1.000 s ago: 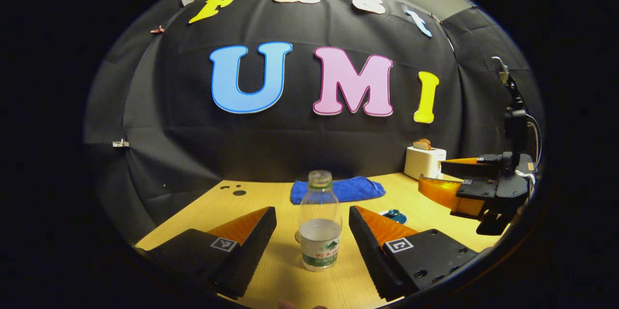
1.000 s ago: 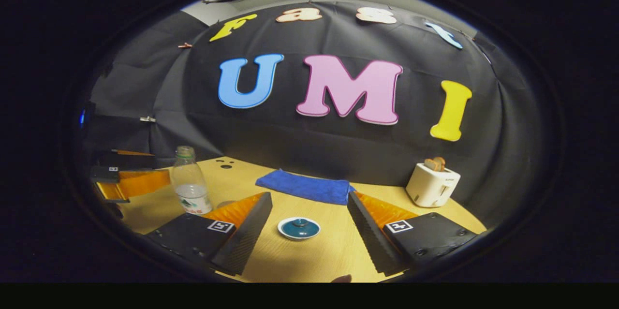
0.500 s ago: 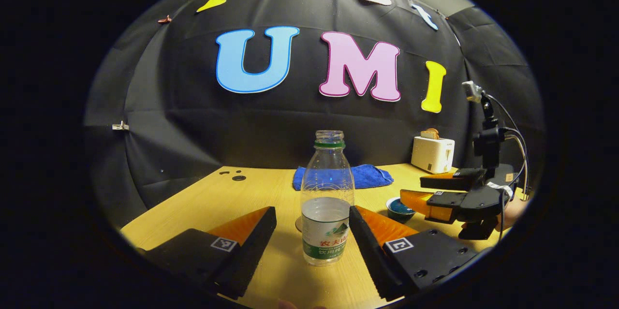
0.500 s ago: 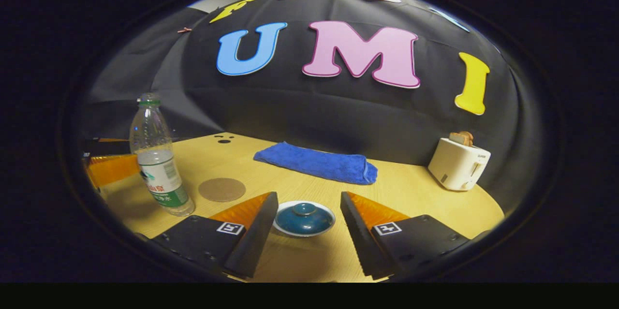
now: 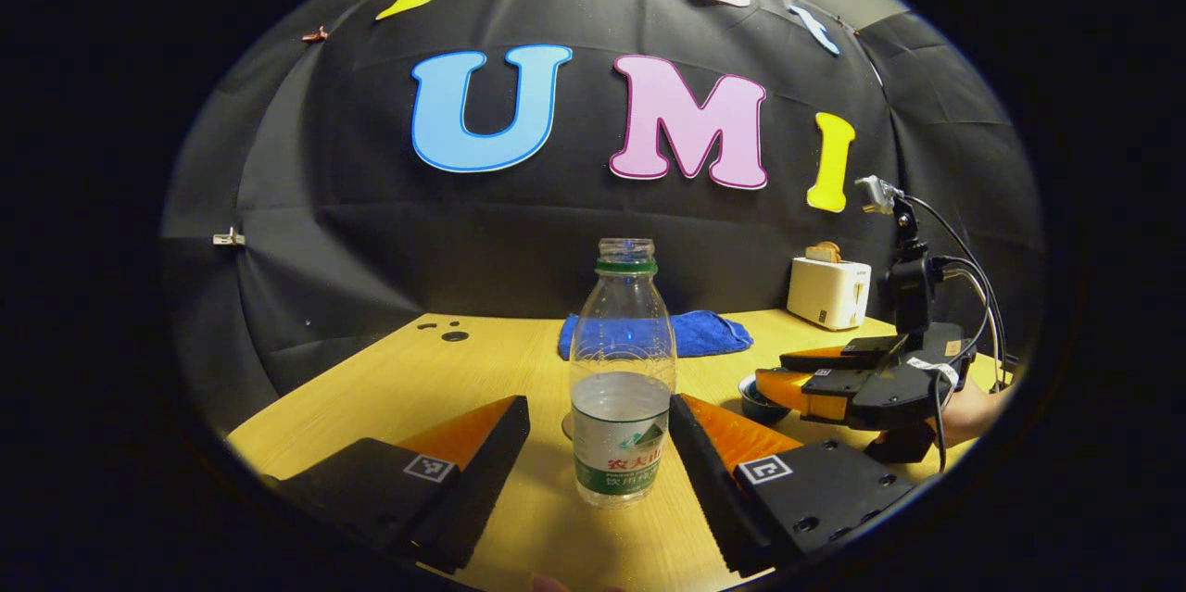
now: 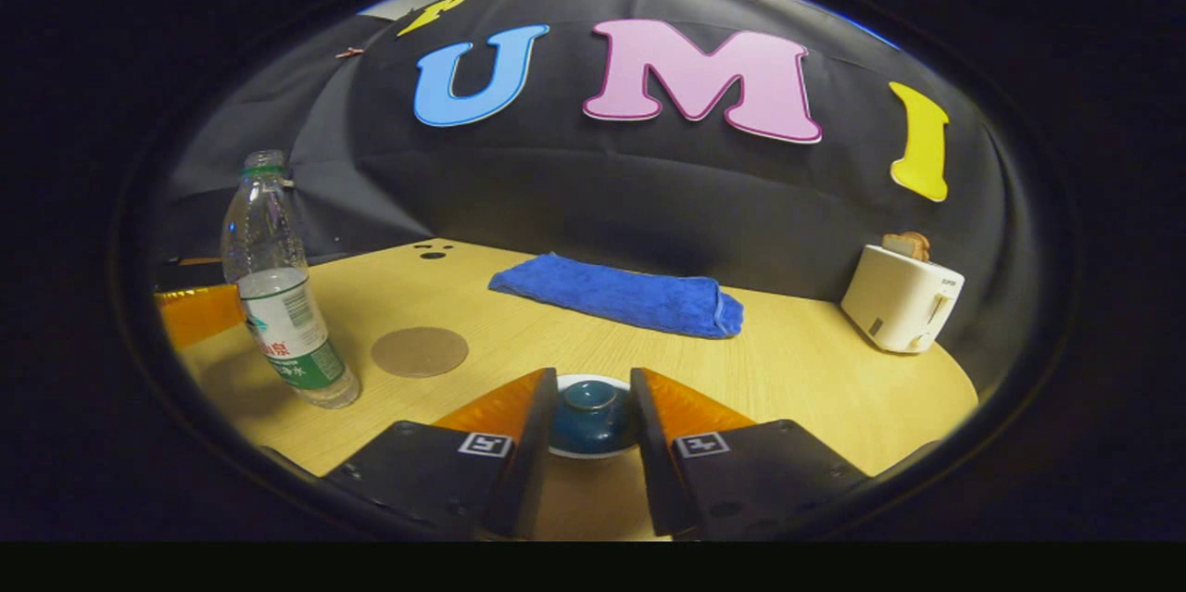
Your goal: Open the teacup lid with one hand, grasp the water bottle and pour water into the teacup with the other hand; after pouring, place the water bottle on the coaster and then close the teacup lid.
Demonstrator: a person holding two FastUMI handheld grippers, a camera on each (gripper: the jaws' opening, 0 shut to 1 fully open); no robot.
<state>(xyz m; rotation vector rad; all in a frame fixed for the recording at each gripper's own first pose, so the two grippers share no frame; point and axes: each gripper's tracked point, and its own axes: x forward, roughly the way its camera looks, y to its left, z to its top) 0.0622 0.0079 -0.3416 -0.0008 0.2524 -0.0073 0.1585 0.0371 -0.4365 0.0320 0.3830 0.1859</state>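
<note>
Flanking water bottle (image 5: 621,388), left jaws apart | right jaws narrowed around teacup lid (image 6: 591,399) | wooden table (image 6: 797,370)

A clear water bottle (image 6: 278,286), uncapped with a green neck ring and about a third full, stands upright on the surface. Just beside it lies a round brown coaster (image 6: 420,351). The blue-lidded teacup (image 6: 590,411) sits closed, well apart.

Blue towel (image 6: 619,296) folded flat on wooden table (image 6: 815,370) near back wall. White toaster (image 6: 902,299) at right, toast in slot.
</note>
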